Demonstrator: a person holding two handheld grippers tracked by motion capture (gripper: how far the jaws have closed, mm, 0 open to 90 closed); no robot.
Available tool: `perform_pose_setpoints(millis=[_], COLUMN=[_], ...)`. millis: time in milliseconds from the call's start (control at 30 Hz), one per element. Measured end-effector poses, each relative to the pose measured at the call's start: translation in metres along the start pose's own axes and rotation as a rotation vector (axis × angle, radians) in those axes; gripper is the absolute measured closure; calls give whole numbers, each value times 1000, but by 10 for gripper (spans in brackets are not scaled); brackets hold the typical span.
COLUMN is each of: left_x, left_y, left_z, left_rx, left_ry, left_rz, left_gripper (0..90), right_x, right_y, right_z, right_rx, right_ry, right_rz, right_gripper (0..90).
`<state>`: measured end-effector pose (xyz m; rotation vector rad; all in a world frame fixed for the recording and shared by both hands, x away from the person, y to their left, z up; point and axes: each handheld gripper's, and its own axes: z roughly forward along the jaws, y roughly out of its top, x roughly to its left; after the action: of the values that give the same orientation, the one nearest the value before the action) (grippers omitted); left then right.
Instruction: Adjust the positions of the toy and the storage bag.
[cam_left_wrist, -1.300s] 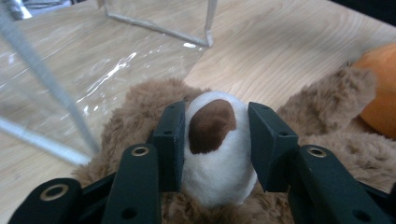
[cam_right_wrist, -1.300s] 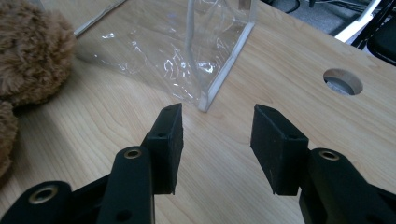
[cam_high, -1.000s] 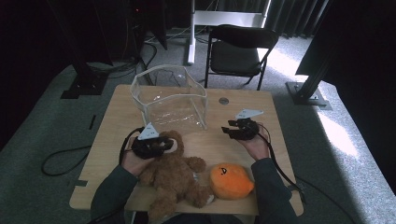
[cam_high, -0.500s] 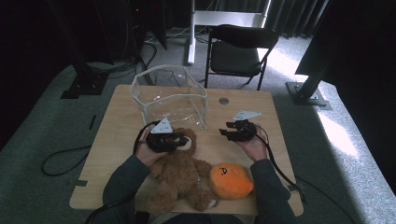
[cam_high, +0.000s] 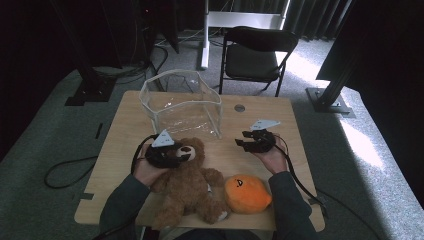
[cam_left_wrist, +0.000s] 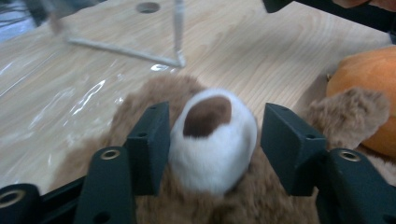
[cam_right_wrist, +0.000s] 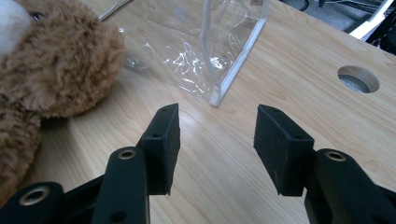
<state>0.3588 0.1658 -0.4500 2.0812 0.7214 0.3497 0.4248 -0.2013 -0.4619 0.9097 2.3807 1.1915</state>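
Observation:
A brown teddy bear (cam_high: 190, 187) lies on its back at the front of the wooden table (cam_high: 280, 120). My left gripper (cam_high: 167, 152) is at the bear's head. In the left gripper view its jaws stand open on either side of the white muzzle (cam_left_wrist: 212, 140), the left one close against it and the right one a little apart. An orange plush (cam_high: 247, 192) lies beside the bear's right side. My right gripper (cam_high: 252, 142) hovers open over bare wood right of the bear, nothing between its jaws (cam_right_wrist: 217, 123).
A clear plastic bag-like container (cam_high: 182, 102) stands open behind the bear, its corner (cam_right_wrist: 219, 95) just ahead of my right gripper. A round hole (cam_high: 239, 108) is in the tabletop near the far edge. A black chair (cam_high: 255, 55) stands beyond the table.
My left gripper has moved right from beside the bear's head onto its face, jaws now around the muzzle. The right gripper has hardly moved.

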Motion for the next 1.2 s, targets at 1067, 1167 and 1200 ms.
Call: perform_pose_setpoints(millis=[1067, 1167, 1200], left_x=[20, 20, 20], left_y=[8, 16, 16], left_z=[64, 71, 71], left_rx=[125, 129, 129], left_ry=[-126, -120, -120], left_rz=[53, 79, 79], left_gripper=[485, 479, 467], right_x=[7, 9, 9], right_y=[-6, -6, -6], right_z=[3, 4, 4], right_rx=[-7, -15, -15], right_ry=[33, 45, 45], right_rz=[-5, -11, -11], right_gripper=[477, 474, 474])
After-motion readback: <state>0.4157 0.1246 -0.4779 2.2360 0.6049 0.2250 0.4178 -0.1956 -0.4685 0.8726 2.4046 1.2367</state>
